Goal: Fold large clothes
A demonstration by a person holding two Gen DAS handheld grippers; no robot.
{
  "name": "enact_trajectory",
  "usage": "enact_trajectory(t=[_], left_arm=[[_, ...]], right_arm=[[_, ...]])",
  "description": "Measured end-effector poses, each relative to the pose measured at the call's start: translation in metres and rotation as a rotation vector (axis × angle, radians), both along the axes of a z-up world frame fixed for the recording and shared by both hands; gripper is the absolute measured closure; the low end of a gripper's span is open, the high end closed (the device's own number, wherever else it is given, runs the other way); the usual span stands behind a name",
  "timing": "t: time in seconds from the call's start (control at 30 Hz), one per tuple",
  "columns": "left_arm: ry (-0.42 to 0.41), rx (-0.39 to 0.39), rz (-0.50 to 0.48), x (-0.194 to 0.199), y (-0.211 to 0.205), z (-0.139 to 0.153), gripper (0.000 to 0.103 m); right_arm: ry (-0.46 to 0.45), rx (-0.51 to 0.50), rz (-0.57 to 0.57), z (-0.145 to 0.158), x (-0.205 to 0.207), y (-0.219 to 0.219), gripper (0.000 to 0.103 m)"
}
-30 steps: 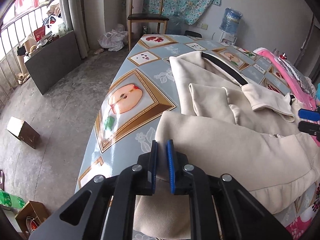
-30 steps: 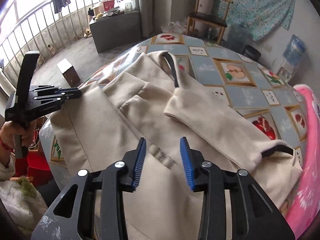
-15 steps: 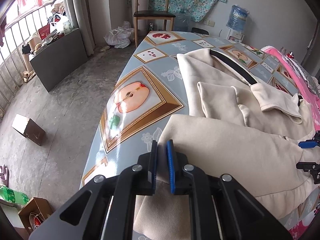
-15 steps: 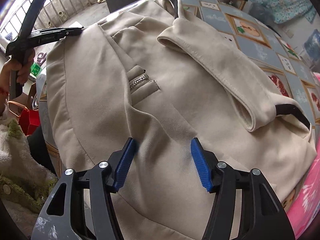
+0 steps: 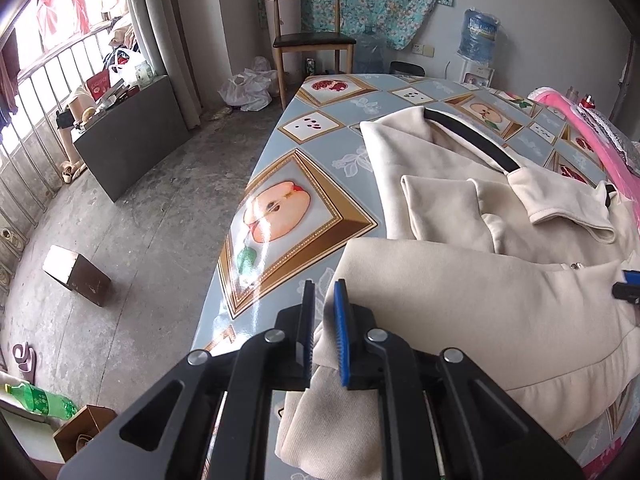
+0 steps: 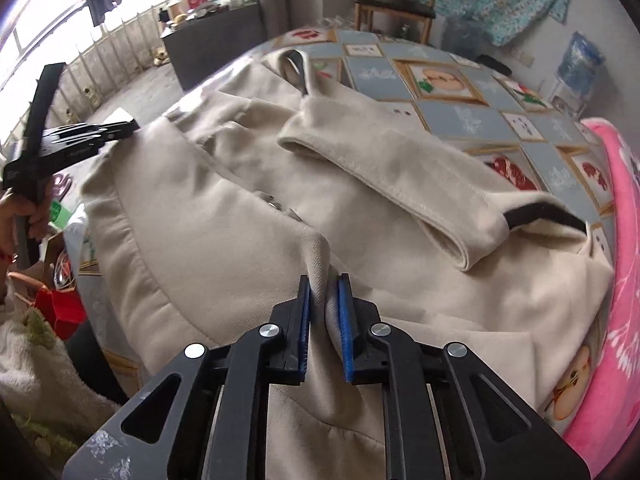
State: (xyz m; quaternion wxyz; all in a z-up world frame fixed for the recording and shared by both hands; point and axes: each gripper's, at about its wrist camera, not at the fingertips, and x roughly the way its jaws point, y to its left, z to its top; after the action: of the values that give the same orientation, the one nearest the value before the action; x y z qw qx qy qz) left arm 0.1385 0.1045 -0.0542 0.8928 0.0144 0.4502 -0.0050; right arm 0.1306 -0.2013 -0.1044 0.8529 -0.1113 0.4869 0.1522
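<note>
A cream jacket (image 5: pixel 472 304) with black trim lies on the fruit-patterned table (image 5: pixel 280 208), sleeves folded across its body. My left gripper (image 5: pixel 323 300) is shut on the jacket's hem corner at the table's near left edge. My right gripper (image 6: pixel 323 296) is shut on a pinched ridge of the jacket (image 6: pixel 224 240) near its lower middle. The left gripper also shows in the right wrist view (image 6: pixel 132 126), at the jacket's left corner. The right gripper's fingertips (image 5: pixel 630 286) show at the right edge of the left wrist view.
A pink cloth (image 6: pixel 616 320) lies along the table's right side. A wooden chair (image 5: pixel 310 46), a water jug (image 5: pixel 478 34) and plastic bags (image 5: pixel 248 88) stand beyond the table. A brown box (image 5: pixel 76 276) and a green bottle (image 5: pixel 36 400) lie on the floor at left.
My right gripper has closed from wide open onto a fold of the jacket, raising a ridge of cloth. The left gripper keeps its hold on the hem corner.
</note>
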Motion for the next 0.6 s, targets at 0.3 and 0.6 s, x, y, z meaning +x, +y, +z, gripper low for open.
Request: enact_trajectory(t=[0.3, 0.6], left_arm=[[0.01, 0.0, -0.012, 0.001, 0.0, 0.0, 0.093], [0.016, 0.003, -0.014, 0.002, -0.003, -0.007, 0.094]], right_arm=[[-0.124, 0.108, -0.352, 0.05, -0.051, -0.1, 0.053], [-0.102, -0.107, -0.41, 0.003, -0.046, -0.112, 0.067]])
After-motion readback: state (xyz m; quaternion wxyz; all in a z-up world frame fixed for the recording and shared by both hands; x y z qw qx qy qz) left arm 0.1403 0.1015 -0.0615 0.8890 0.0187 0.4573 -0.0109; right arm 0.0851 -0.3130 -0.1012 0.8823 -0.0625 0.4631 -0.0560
